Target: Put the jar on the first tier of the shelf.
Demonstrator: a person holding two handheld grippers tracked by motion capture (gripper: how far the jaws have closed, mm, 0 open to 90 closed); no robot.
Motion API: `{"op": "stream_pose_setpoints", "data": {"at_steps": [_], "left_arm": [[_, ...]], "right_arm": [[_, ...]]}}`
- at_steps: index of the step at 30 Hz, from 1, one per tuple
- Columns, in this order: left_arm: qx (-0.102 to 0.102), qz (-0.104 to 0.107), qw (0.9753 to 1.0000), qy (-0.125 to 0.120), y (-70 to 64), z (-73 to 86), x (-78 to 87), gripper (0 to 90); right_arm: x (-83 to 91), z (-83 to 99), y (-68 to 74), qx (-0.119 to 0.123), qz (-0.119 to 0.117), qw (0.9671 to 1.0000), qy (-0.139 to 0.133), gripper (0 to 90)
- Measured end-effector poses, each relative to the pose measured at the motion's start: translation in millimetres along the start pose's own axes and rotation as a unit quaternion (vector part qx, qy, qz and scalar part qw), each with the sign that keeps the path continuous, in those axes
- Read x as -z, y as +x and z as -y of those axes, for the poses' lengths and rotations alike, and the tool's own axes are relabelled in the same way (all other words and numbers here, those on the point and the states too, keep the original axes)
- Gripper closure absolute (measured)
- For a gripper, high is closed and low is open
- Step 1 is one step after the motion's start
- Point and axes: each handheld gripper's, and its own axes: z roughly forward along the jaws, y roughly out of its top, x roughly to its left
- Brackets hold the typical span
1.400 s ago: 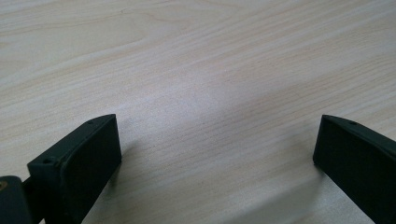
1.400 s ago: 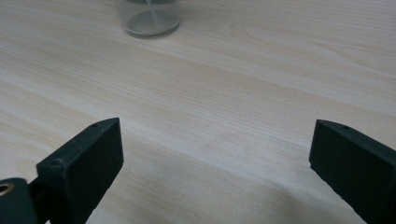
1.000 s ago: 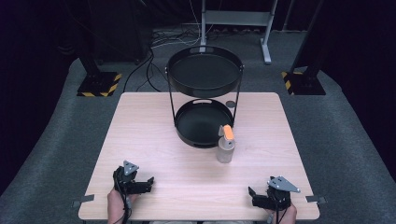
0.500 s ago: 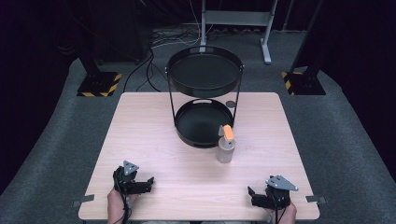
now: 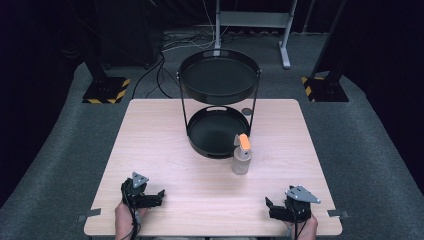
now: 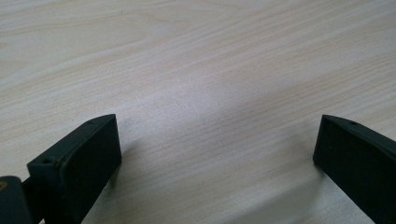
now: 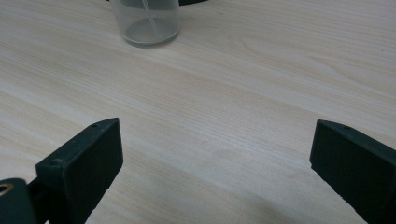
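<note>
A clear pump bottle (image 5: 241, 156) with an orange top stands on the wooden table (image 5: 150, 135), just in front of a black two-tier tray stand (image 5: 218, 100). Its base (image 7: 146, 22) shows at the top of the right gripper view. My left gripper (image 5: 156, 196) rests near the table's front left, open, with bare wood between its jaws (image 6: 215, 154). My right gripper (image 5: 270, 206) sits at the front right, open too, nothing between its jaws (image 7: 215, 158); the bottle is well ahead of it.
A small dark round disc (image 5: 247, 111) lies on the table behind the stand's right leg. Beyond the table are stand bases with yellow-black stripes (image 5: 104, 91), cables on grey carpet and a metal frame (image 5: 250, 25).
</note>
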Motion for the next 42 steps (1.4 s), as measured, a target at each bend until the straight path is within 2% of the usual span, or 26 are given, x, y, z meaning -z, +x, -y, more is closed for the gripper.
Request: {"op": "stream_pose_setpoints", "data": {"at_steps": [10,20,36,42], "left_arm": [[-0.001,-0.001,1.0,0.001,0.1,0.2,0.4,0.5],[0.0,-0.001,1.0,0.0,0.0,0.2,0.3,0.6],[-0.001,0.0,1.0,0.0,0.0,0.2,0.4,0.8],[-0.001,0.0,1.0,0.0,0.0,0.2,0.4,0.9]], "right_arm": [[-4.6,-7.8,2.7,0.004,-0.01,0.9999,-0.004,1.8],[-9.9,-14.1,5.4,0.002,-0.008,0.9998,-0.02,1.8],[-15.1,-20.6,2.9,0.001,-0.009,0.9997,-0.022,1.7],[-20.2,-29.3,5.5,0.002,-0.015,0.9993,-0.033,1.7]]}}
